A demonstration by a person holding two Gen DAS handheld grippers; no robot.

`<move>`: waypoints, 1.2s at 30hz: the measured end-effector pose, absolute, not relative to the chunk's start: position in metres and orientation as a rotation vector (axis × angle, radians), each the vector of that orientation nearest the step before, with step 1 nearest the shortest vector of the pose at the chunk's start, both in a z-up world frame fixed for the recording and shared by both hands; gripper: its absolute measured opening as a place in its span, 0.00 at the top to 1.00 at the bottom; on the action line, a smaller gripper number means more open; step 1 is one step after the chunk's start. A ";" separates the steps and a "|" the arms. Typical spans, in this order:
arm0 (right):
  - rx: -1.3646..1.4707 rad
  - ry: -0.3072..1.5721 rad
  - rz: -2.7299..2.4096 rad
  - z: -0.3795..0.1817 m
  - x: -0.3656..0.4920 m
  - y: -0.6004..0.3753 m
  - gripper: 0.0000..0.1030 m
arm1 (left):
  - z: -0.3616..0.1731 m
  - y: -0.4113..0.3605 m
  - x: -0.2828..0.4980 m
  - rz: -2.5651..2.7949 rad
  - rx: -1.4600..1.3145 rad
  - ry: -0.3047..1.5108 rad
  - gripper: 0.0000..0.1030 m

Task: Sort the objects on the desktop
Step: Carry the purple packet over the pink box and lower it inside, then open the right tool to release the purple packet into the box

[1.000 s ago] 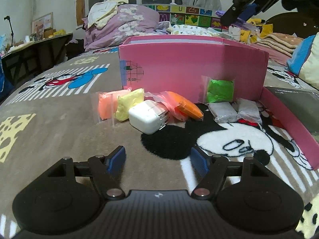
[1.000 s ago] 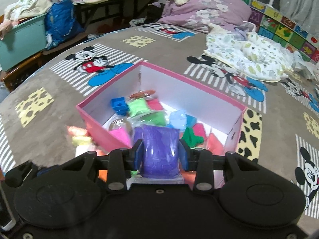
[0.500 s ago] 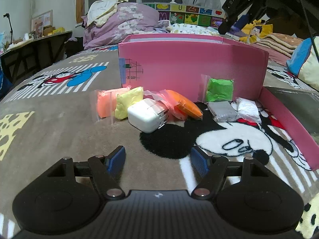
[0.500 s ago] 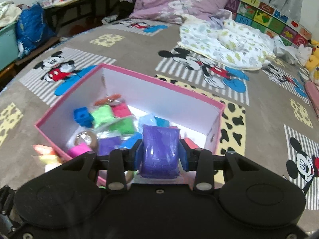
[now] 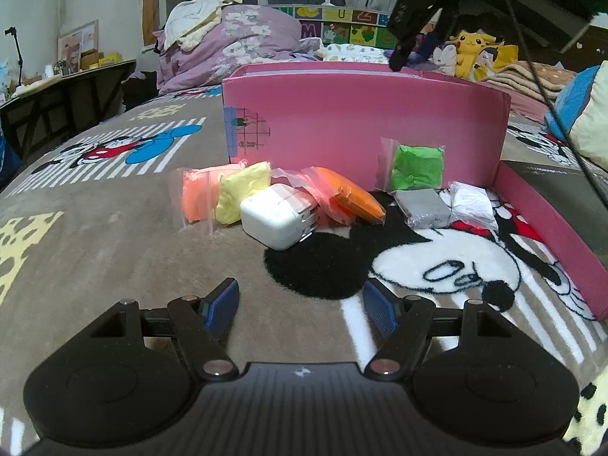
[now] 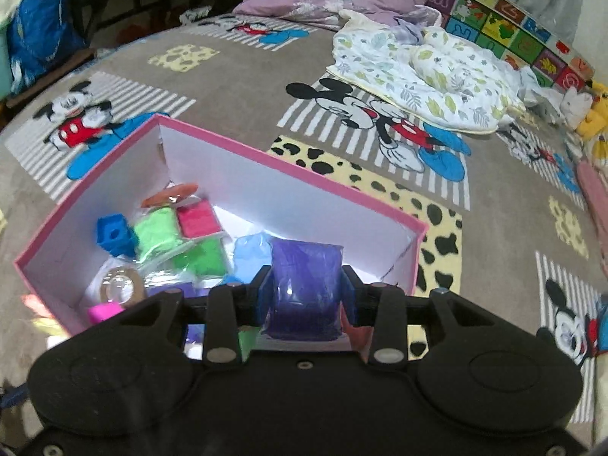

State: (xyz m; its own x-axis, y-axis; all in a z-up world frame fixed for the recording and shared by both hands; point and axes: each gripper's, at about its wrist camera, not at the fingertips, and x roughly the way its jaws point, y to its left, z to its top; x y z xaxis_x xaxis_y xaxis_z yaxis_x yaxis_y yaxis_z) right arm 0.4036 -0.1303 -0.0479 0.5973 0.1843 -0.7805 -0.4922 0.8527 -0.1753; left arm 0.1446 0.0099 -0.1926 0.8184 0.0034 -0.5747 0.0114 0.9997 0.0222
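We hold a purple clay bag over the pink box, our other jaws empty and apart.

Our right gripper (image 6: 307,293) has its jaws clamped on the soft, crinkly bag (image 6: 306,285) above the box (image 6: 243,169), whose smooth white inside holds more bagged clay. Our left gripper (image 5: 300,302) hangs low over the plush carpet (image 5: 95,235); beyond it lie a glossy white charger (image 5: 279,214), then yellow (image 5: 243,192), orange (image 5: 353,197), grey (image 5: 420,207) and green (image 5: 418,167) bags against the cardboard wall.
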 end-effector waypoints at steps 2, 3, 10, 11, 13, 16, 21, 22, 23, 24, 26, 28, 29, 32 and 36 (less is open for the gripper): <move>-0.418 0.849 0.405 -0.050 0.408 -0.126 0.65 | -0.193 0.010 0.145 -0.006 0.022 0.612 0.30; -0.427 0.851 0.402 -0.052 0.410 -0.124 0.65 | -0.193 0.011 0.145 -0.007 0.021 0.612 0.30; -0.443 0.874 0.391 -0.062 0.425 -0.118 0.65 | -0.194 0.012 0.145 -0.013 0.013 0.610 0.30; -0.442 0.879 0.389 -0.065 0.428 -0.117 0.65 | -0.194 0.012 0.145 -0.014 0.013 0.610 0.30; -0.436 0.892 0.385 -0.070 0.433 -0.116 0.65 | -0.194 0.013 0.145 -0.016 0.011 0.610 0.30; -0.429 0.912 0.381 -0.077 0.438 -0.115 0.65 | -0.194 0.013 0.146 -0.018 0.010 0.610 0.30; -0.423 0.922 0.366 -0.085 0.442 -0.112 0.63 | -0.195 0.014 0.146 -0.022 0.006 0.609 0.29; -0.421 0.919 0.362 -0.084 0.442 -0.113 0.57 | -0.195 0.014 0.146 -0.023 0.005 0.609 0.29; -0.419 0.915 0.357 -0.083 0.442 -0.113 0.53 | -0.195 0.015 0.146 -0.024 0.003 0.609 0.29; -0.417 0.909 0.353 -0.082 0.441 -0.113 0.47 | -0.194 0.015 0.146 -0.025 0.002 0.609 0.29; -0.414 0.898 0.351 -0.080 0.439 -0.114 0.46 | -0.194 0.015 0.146 -0.027 0.000 0.609 0.29; -0.412 0.888 0.351 -0.076 0.436 -0.114 0.42 | -0.194 0.015 0.145 -0.028 0.001 0.609 0.29; -0.414 0.882 0.350 -0.074 0.434 -0.115 0.42 | -0.194 0.015 0.145 -0.028 0.001 0.609 0.29; -0.423 0.852 0.343 -0.067 0.425 -0.115 0.40 | -0.195 0.015 0.145 -0.028 0.004 0.610 0.29; -0.424 0.799 0.322 -0.054 0.410 -0.115 0.33 | -0.195 0.014 0.145 -0.027 0.012 0.610 0.29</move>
